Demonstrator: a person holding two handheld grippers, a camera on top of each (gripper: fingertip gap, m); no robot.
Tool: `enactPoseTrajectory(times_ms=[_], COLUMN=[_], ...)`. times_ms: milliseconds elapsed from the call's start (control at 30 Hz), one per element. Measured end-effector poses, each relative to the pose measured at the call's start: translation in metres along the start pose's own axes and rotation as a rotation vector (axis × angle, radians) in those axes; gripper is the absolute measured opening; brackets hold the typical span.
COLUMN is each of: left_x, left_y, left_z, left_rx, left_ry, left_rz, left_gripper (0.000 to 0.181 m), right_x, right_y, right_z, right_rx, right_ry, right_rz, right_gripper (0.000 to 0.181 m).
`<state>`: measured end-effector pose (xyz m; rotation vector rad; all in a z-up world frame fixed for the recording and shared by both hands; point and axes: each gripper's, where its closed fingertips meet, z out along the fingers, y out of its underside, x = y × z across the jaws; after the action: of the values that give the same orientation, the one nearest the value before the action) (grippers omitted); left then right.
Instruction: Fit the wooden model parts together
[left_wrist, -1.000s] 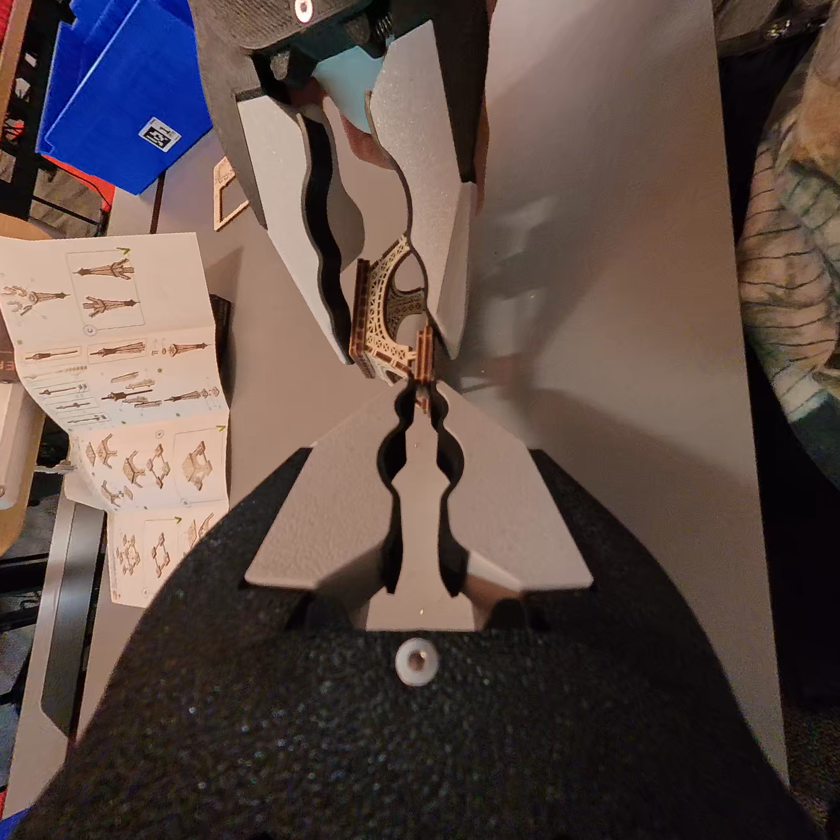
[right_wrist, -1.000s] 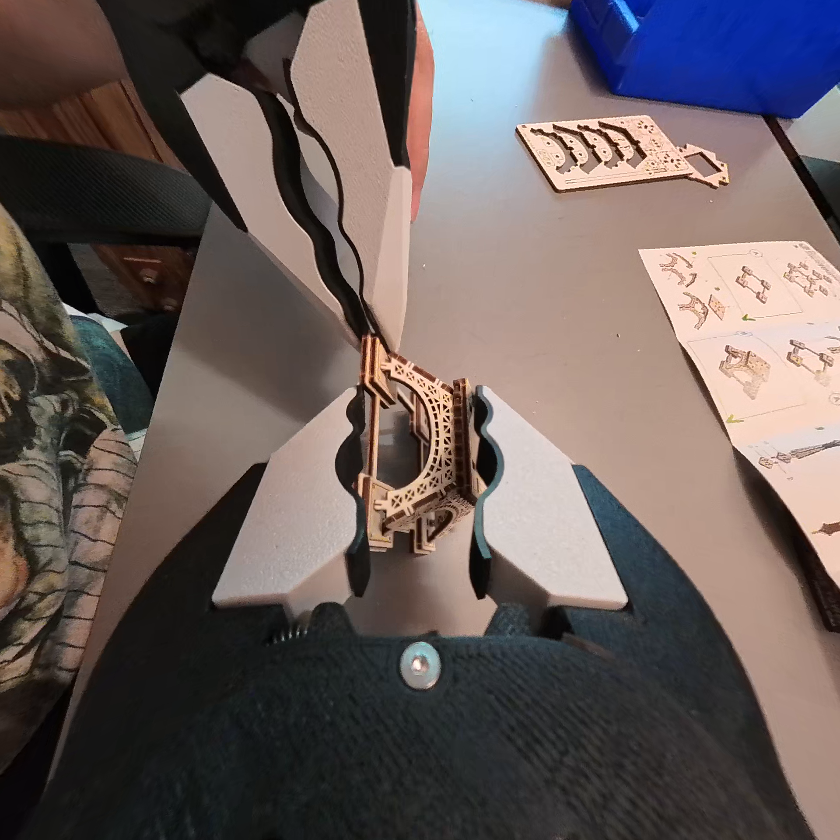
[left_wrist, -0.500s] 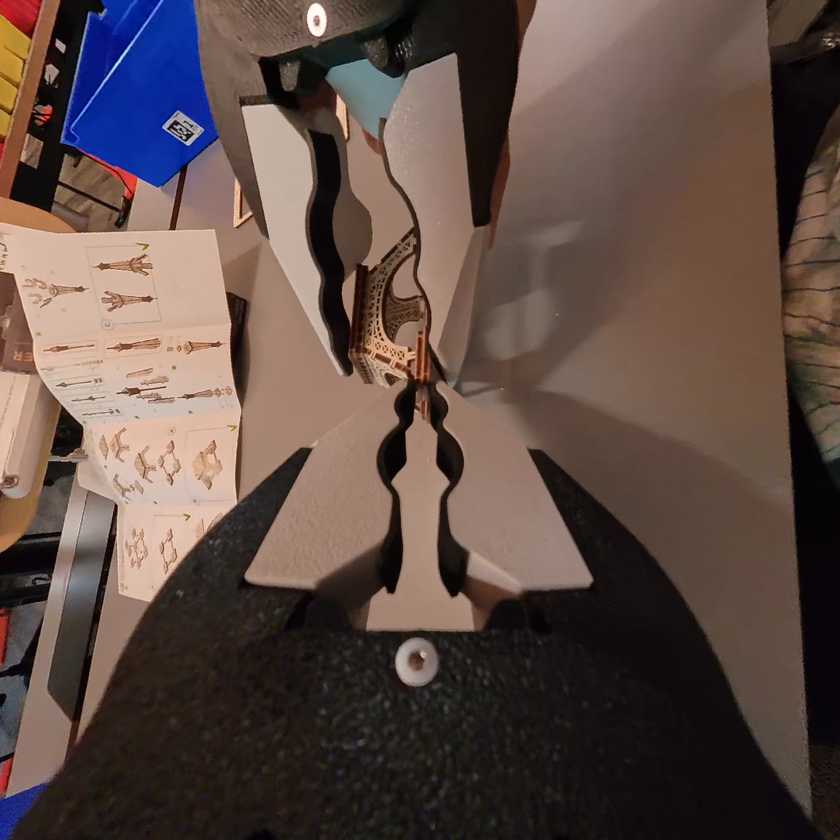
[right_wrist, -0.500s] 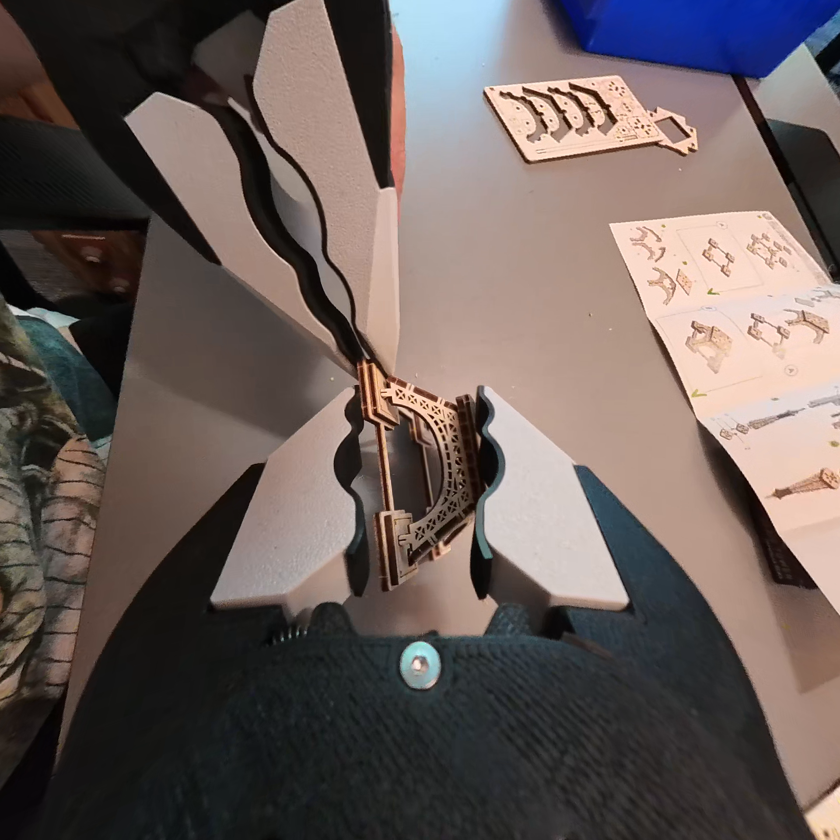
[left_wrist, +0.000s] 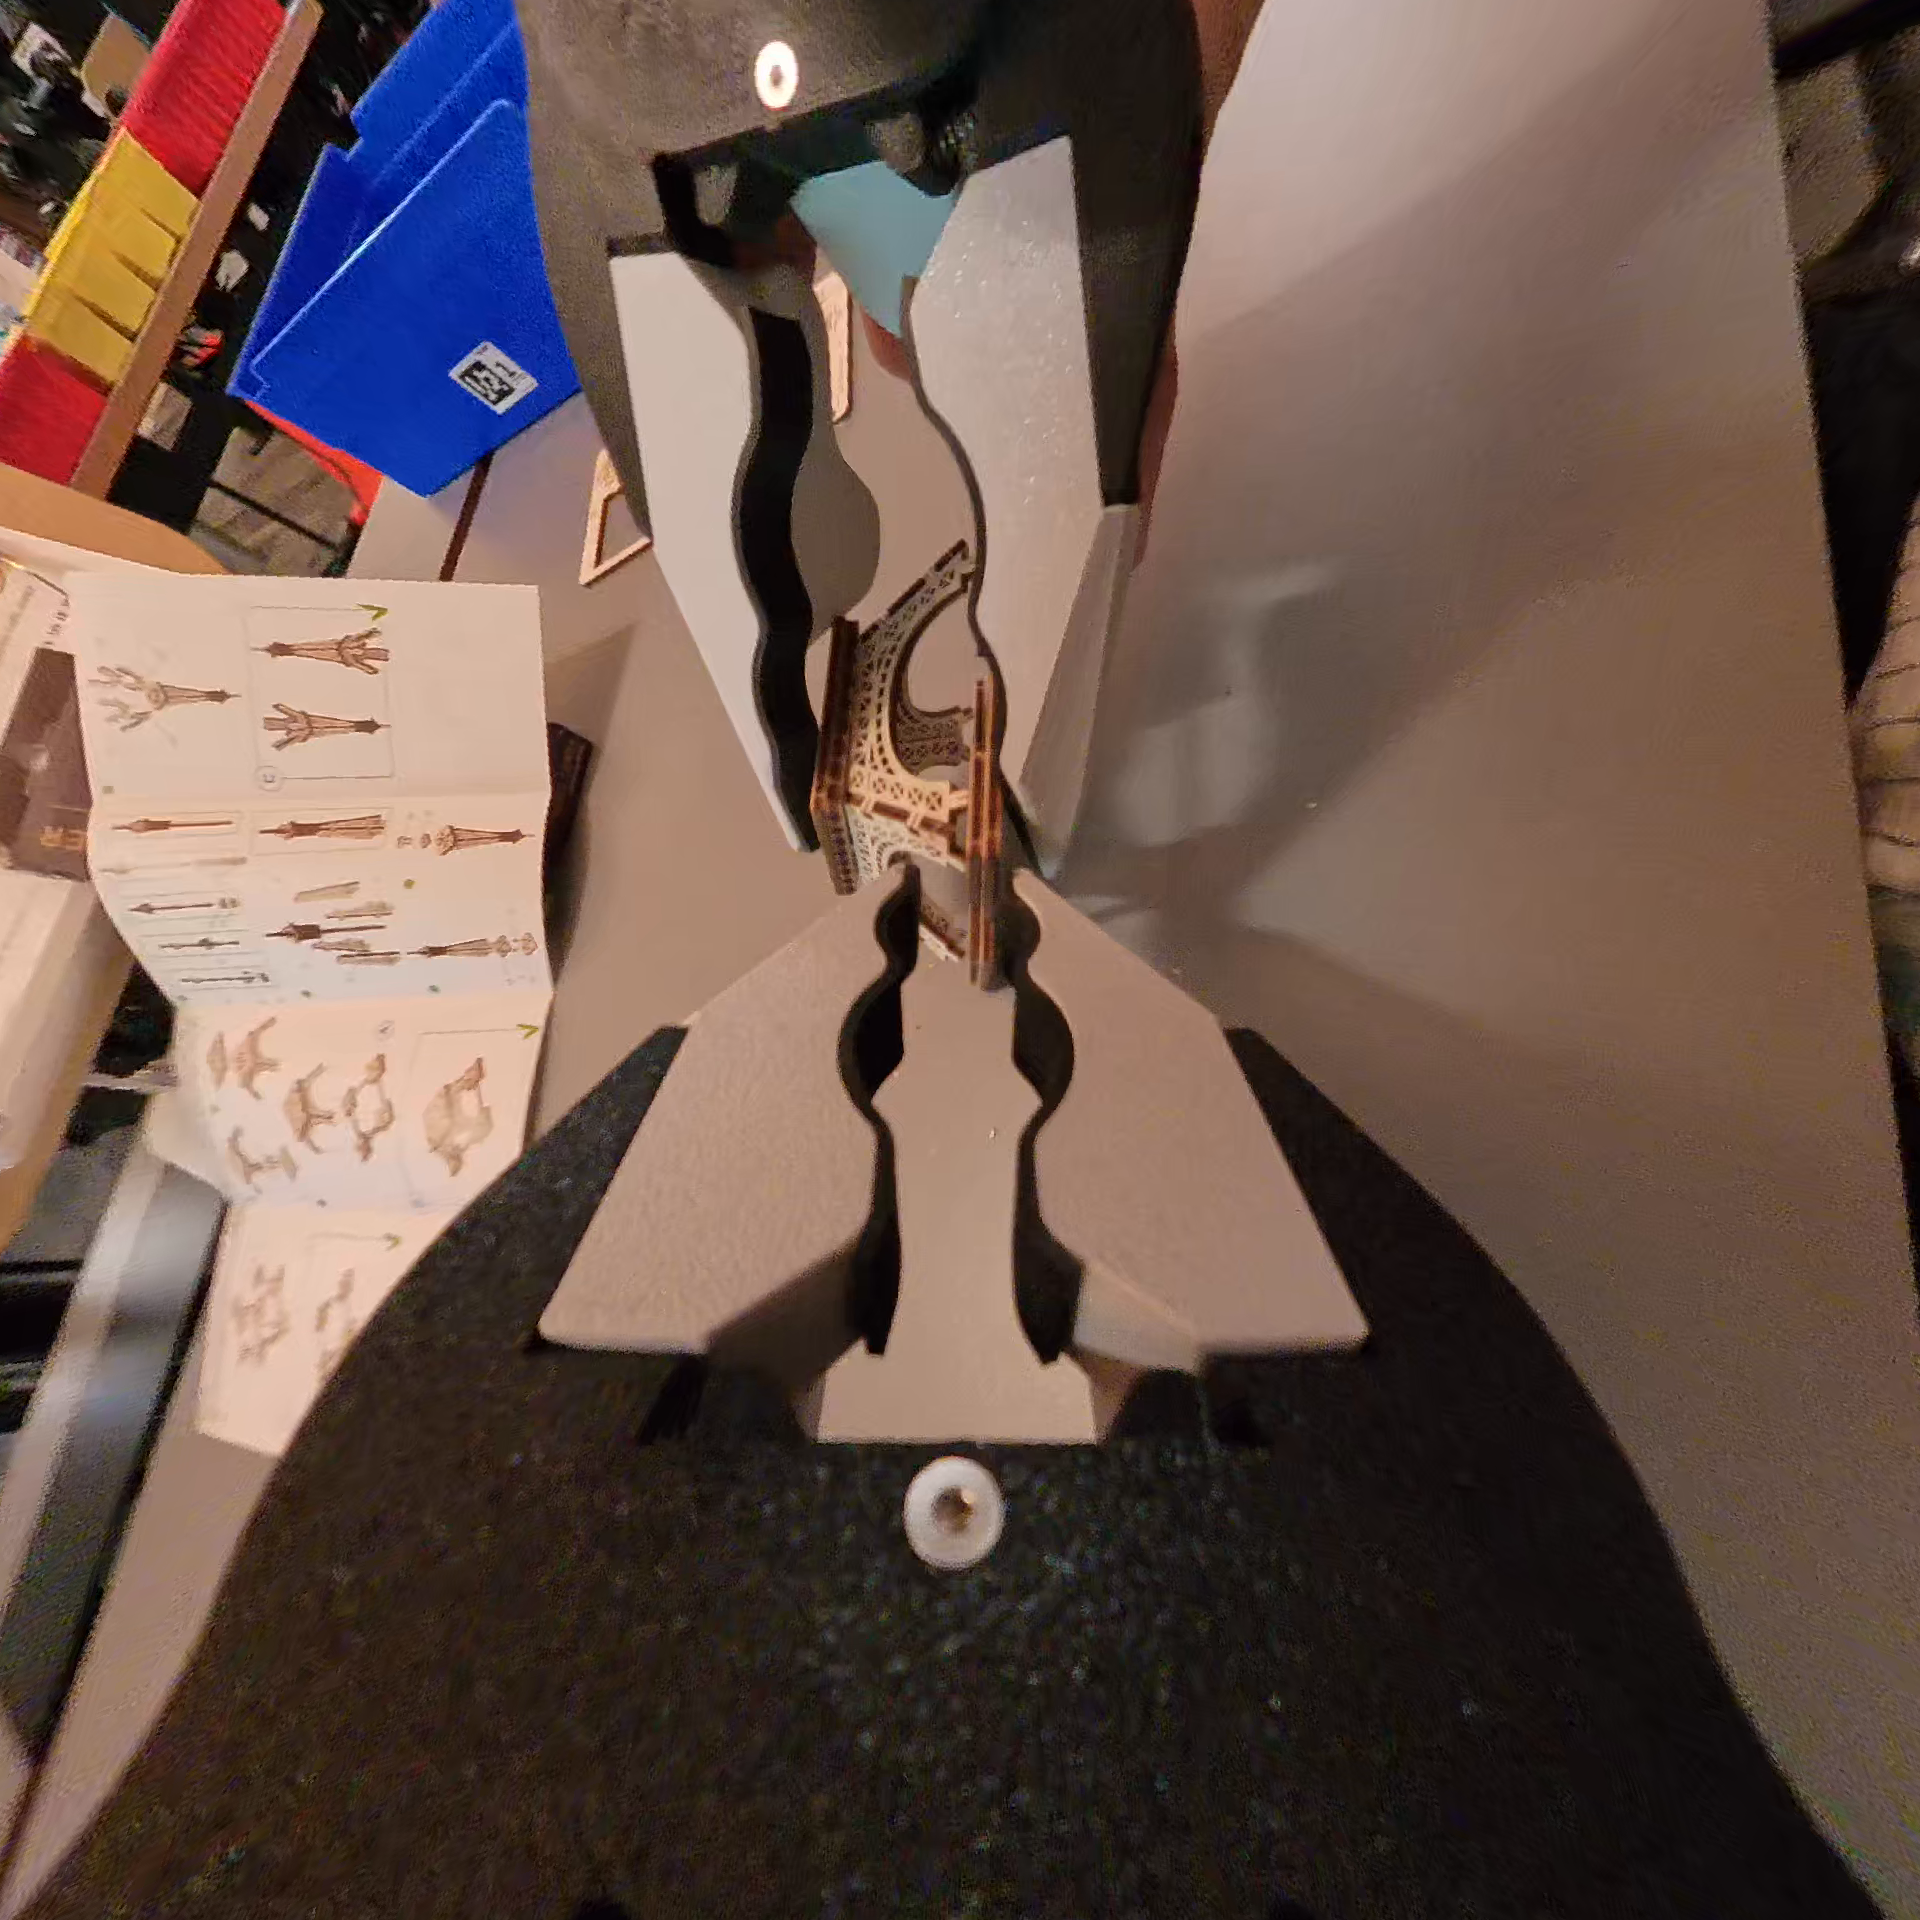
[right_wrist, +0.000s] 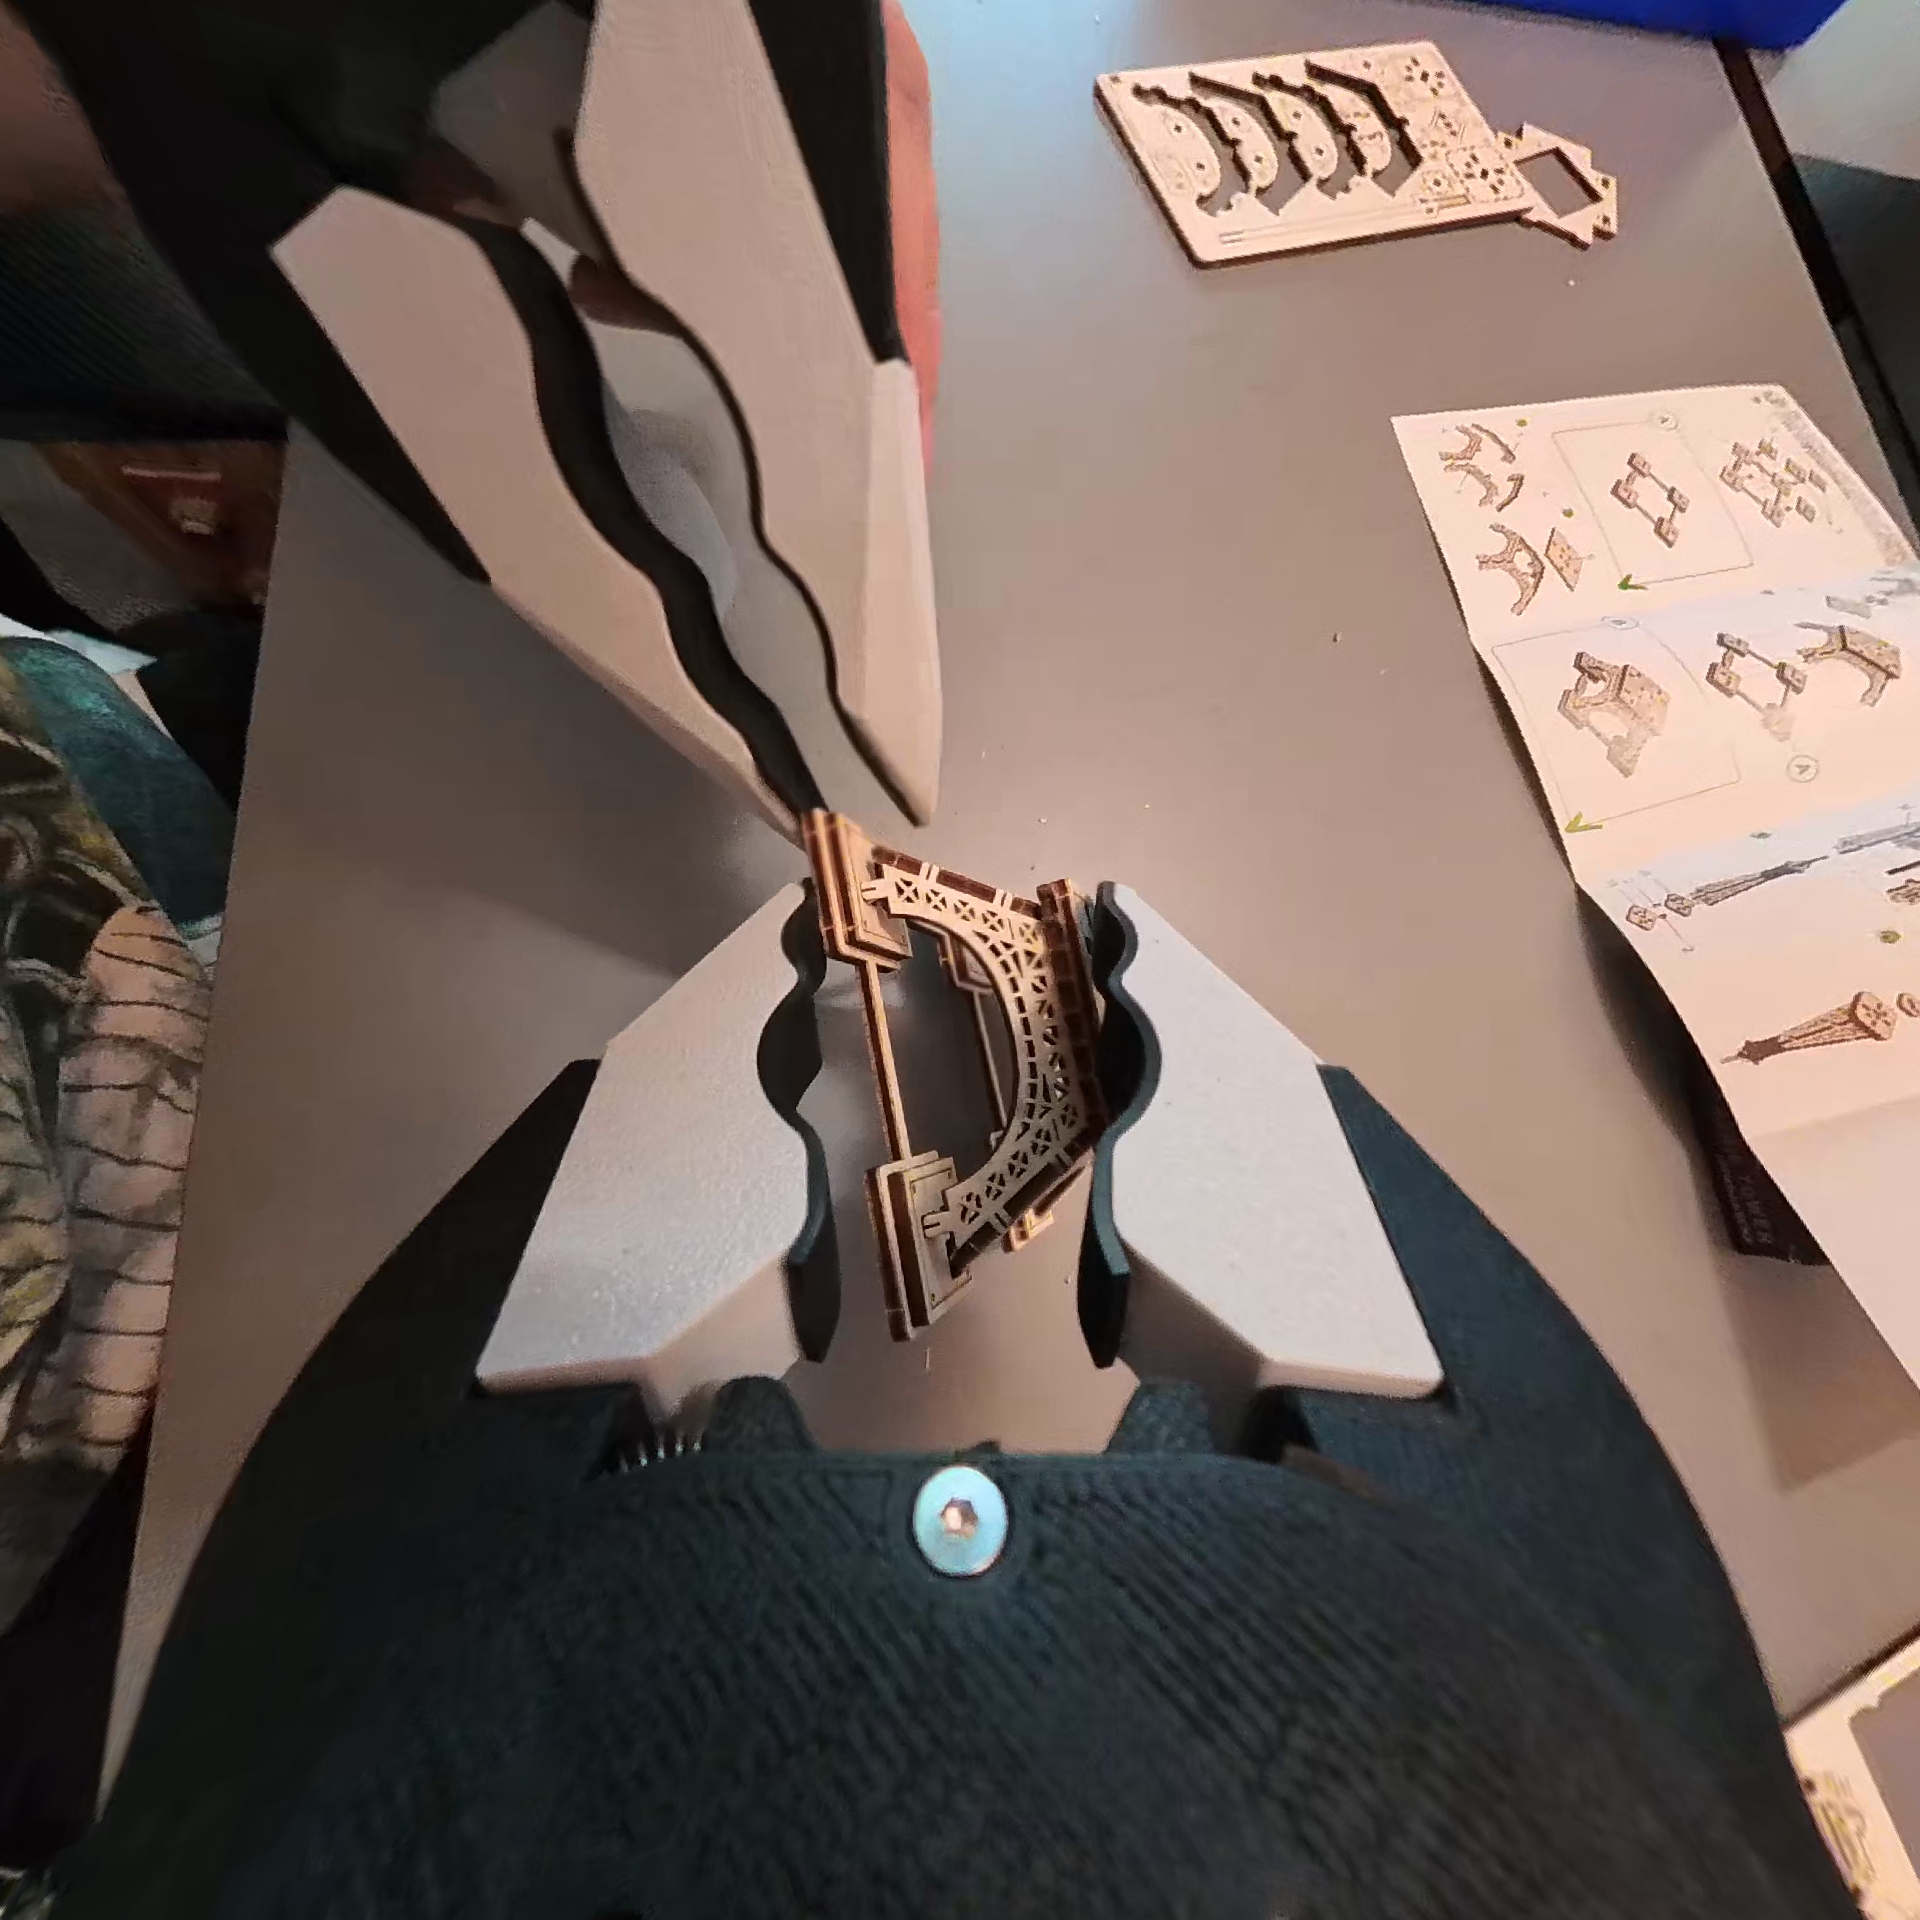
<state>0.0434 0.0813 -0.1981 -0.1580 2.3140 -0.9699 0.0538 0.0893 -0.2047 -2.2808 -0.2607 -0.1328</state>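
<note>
Gripping the wooden model (right_wrist: 971, 1081) between its jaws, the right gripper (right_wrist: 956, 1101) holds the lattice arch piece above the grey table (right_wrist: 1195, 644). The left gripper (left_wrist: 961, 925), coming in from 11 o'clock in the right wrist view, is pinched narrowly onto the model's far corner. An instruction sheet (right_wrist: 1683, 665) lies at 3 o'clock and a wooden parts sheet (right_wrist: 1351, 156) at 1 o'clock.
</note>
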Motion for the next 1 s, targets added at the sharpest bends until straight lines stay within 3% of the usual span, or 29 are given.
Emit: enactPoseTrajectory(times_ms=[233, 1000], left_x=[0.003, 0.004], left_y=[-0.010, -0.002], left_z=[-0.003, 0.003], left_rx=[0.121, 0.150], left_ry=[0.046, 0.030], left_rz=[-0.047, -0.016], left_gripper=[0.005, 0.003], right_x=[-0.002, -0.002], right_y=[-0.004, -0.005], right_z=[-0.007, -0.004], right_rx=[0.097, 0.112], right_ry=[-0.046, -0.043], right_rz=[0.008, -0.016], right_gripper=[0.048, 0.047])
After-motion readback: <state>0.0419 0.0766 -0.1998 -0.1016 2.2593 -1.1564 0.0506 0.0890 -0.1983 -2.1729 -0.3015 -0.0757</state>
